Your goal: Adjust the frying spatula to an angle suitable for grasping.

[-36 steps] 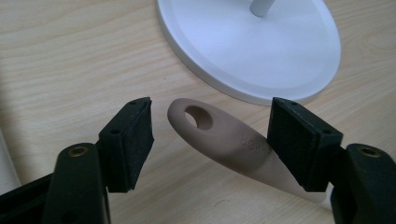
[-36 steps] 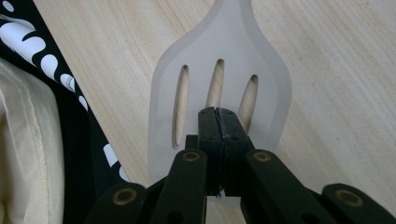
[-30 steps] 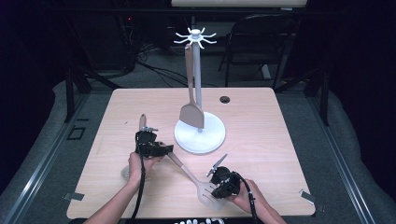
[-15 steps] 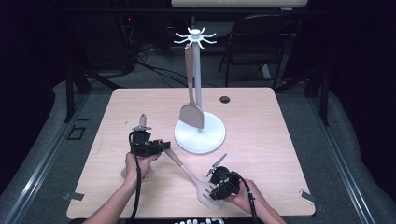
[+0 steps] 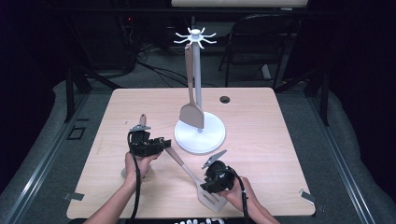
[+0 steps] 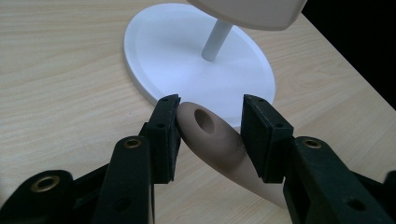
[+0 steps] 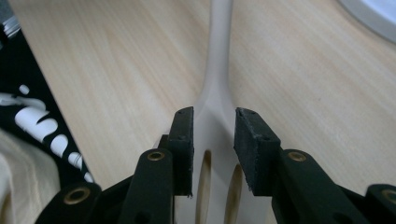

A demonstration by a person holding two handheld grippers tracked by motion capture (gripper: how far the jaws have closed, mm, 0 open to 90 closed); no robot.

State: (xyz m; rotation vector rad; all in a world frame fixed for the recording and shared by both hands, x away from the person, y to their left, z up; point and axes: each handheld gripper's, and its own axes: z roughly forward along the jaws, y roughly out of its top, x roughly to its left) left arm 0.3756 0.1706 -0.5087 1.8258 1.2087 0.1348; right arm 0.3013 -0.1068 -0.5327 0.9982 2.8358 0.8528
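Lying flat on the table, the slotted spatula [image 5: 194, 179] looks light, stiff and smooth. Its handle end sits between the left gripper [image 6: 210, 128]'s closing jaws; the right gripper [image 7: 212, 123] has just been opening over the neck. Hold near the hole.

The right hand-held gripper [image 7: 213, 140] has just been opening its two black jaws, which stand a little apart over the neck of a pale beige slotted spatula [image 7: 218, 79] lying on the light wooden counter [image 7: 107, 60]. The handle runs straight away. A white round base [image 7: 373, 14] shows top right.
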